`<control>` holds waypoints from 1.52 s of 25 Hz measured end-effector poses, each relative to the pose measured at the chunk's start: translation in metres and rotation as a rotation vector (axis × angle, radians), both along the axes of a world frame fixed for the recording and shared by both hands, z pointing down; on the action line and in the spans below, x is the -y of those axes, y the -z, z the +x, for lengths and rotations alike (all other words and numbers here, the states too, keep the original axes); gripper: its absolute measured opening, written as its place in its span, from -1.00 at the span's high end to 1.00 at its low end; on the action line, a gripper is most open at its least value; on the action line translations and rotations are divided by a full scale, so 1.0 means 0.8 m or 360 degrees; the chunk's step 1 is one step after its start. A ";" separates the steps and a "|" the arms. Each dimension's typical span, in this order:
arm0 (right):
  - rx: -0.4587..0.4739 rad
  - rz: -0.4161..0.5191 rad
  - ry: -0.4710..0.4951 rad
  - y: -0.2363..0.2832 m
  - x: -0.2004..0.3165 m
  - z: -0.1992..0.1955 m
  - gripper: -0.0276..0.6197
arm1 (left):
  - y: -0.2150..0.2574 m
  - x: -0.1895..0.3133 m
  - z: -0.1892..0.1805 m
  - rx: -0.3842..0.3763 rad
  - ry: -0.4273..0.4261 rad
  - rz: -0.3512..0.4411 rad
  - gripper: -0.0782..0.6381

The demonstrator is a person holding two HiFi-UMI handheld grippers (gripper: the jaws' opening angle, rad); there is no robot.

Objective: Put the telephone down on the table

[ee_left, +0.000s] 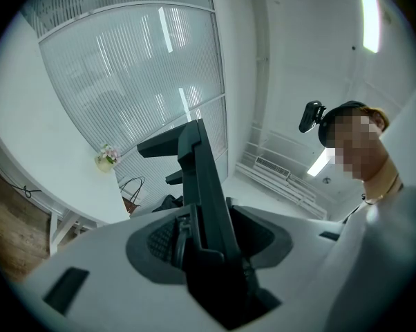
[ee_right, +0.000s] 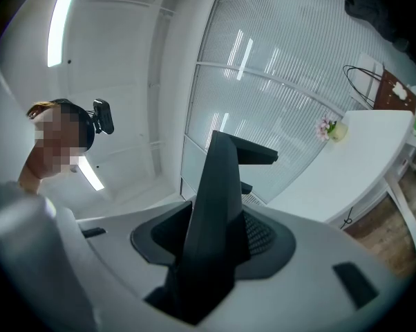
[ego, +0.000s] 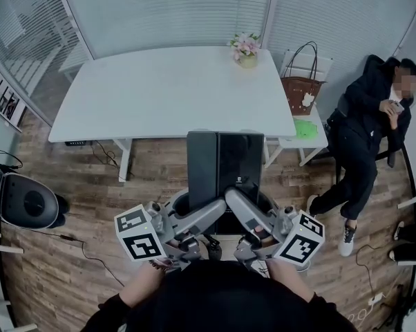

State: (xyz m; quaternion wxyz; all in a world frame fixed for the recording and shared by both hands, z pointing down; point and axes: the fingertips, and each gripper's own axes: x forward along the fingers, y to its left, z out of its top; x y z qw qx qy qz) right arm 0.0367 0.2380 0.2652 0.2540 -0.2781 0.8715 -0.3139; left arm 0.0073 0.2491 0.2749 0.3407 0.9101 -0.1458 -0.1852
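Note:
The telephone (ego: 222, 161) is a flat black slab held upright in front of me, over the wooden floor and short of the white table (ego: 159, 88). My left gripper (ego: 213, 211) comes in from the lower left and my right gripper (ego: 237, 203) from the lower right. Both are shut on the telephone's lower part. In the left gripper view the telephone (ee_left: 197, 178) stands edge-on between the pads of the left gripper (ee_left: 208, 251). In the right gripper view the telephone (ee_right: 218, 185) rises the same way out of the right gripper (ee_right: 208, 244).
A small pot of flowers (ego: 245, 49) stands at the table's far right corner. A brown bag (ego: 301, 88) sits on a white side stand (ego: 305, 140) to the right, and a person (ego: 367, 133) sits beyond it. A black round bin (ego: 25, 200) is at the left; cables (ego: 90, 254) lie on the floor.

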 end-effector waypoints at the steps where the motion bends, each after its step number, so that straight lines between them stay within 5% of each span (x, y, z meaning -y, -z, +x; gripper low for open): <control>1: 0.0002 0.0000 0.0008 0.000 0.000 0.002 0.36 | 0.000 0.000 0.002 0.0001 0.0007 -0.0002 0.19; 17: -0.0004 0.0002 0.0003 -0.013 0.048 0.006 0.36 | -0.013 0.048 0.006 0.0010 -0.0012 0.0000 0.19; 38: -0.0008 0.0000 -0.0051 -0.018 0.243 -0.012 0.36 | -0.017 0.245 -0.012 -0.0002 -0.0056 0.0008 0.19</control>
